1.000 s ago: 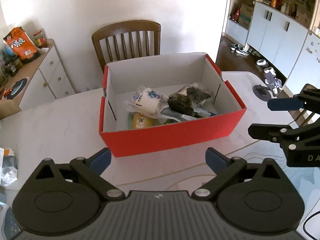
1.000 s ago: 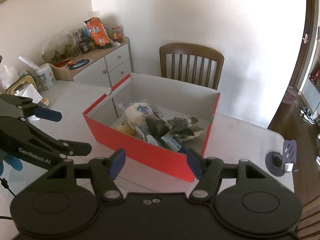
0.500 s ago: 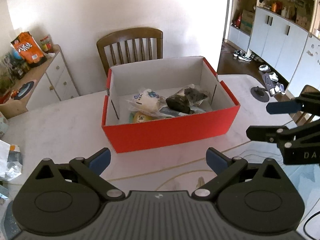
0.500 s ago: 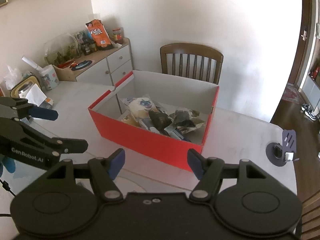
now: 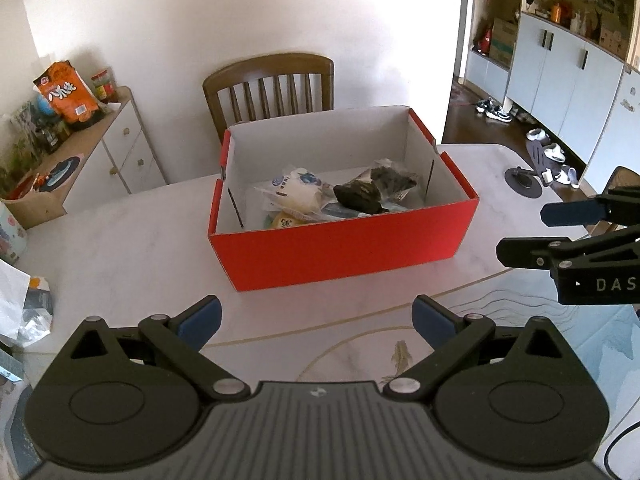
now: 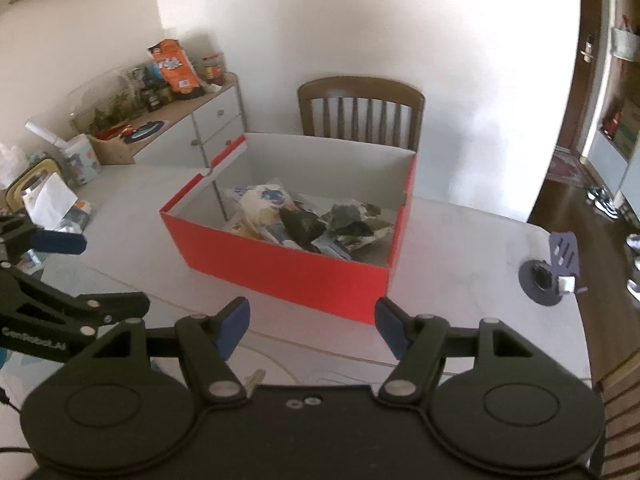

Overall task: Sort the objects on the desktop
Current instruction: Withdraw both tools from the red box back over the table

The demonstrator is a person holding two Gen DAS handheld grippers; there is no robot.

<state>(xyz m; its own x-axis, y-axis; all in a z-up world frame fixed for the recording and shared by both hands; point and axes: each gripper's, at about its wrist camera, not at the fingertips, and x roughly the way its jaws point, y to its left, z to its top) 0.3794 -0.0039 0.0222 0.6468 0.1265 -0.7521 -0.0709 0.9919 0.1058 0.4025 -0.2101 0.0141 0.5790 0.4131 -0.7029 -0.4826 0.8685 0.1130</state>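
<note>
— Where am I working today?

— From my feed, a home dining room. I see a wooden chair (image 5: 269,84) with a slatted back pushed in at the far side of the marble-look counter (image 5: 120,256), and a white sideboard (image 5: 120,152) on the far left crowded with an orange snack bag (image 5: 66,94), jars and bottles.

— Anything else domestic?

— On the right, tall pale cabinet doors (image 5: 560,76) with cartons on open shelves above, and pairs of shoes (image 5: 494,109) left on the dark wood floor (image 6: 576,216) below them.
</note>
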